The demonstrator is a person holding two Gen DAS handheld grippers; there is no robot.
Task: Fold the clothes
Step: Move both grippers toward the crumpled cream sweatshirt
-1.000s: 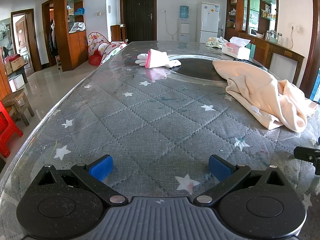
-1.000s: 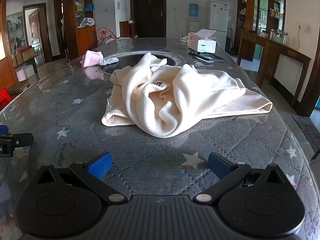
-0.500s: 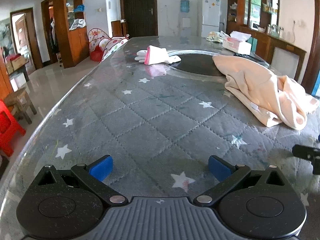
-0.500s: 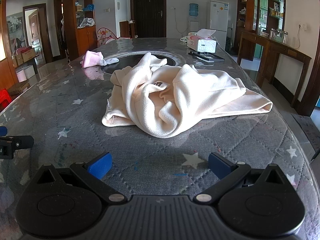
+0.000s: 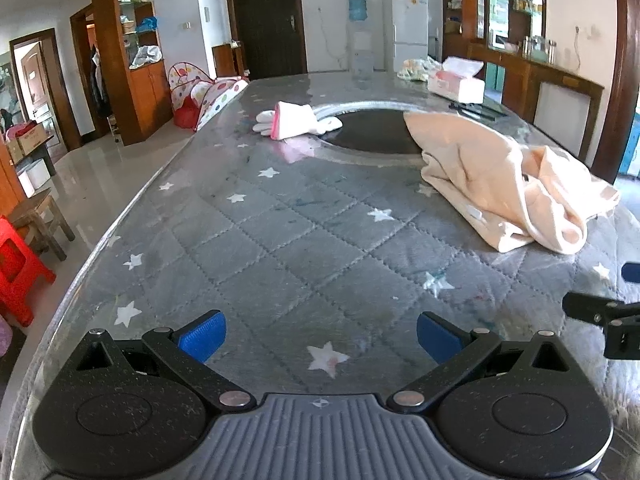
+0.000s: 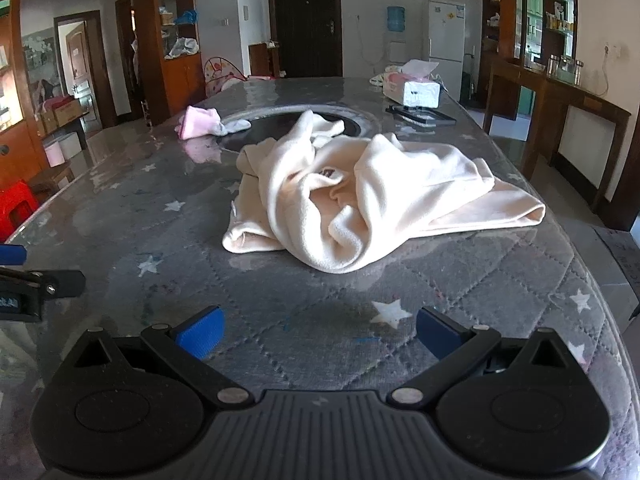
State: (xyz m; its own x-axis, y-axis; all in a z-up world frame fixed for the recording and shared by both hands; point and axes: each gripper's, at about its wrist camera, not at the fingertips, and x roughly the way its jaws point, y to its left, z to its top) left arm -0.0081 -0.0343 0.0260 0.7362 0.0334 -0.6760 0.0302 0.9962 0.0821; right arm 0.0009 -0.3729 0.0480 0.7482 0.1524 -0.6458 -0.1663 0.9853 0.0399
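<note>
1. Left wrist view, room: living/dining room with one dark door at the back, one white fridge [image 5: 405, 28], one water dispenser [image 5: 357, 36], wood shelving on both sides, one red stool [image 5: 18, 264] on the floor at left.
2. Surface: one long table [image 5: 280, 248] with a grey quilted star-print cover under a glossy clear sheet; a dark round inset sits mid-table.
3. Counts on the table: one cream garment [image 5: 508, 180], one small pink-and-white cloth item [image 5: 296, 122], one tissue box [image 5: 456, 82].
4. The cream garment lies crumpled on the right side of the table, its far end overlapping the dark inset. Long axis runs from far-centre toward near-right; bunched end is nearest.
5. Left gripper [image 5: 320, 336]: two blue-padded fingers spread wide, empty, over bare cover, well apart from the garment. The right gripper's [image 5: 628, 292] fingers poke in at the right edge.
6. Right wrist view, same room: the cream garment [image 6: 368, 196] sits centre, ahead of the right gripper [image 6: 318, 330], not touching it.
7. Here its long axis runs left-right, a flat part trailing to the right; possibly a sleeve, folds hide it.
8. Right gripper fingers spread wide, holding nothing.
9. The left gripper [image 6: 24, 268] shows at the left edge; the pink cloth [image 6: 200, 122] and tissue box [image 6: 416, 88] lie beyond.
</note>
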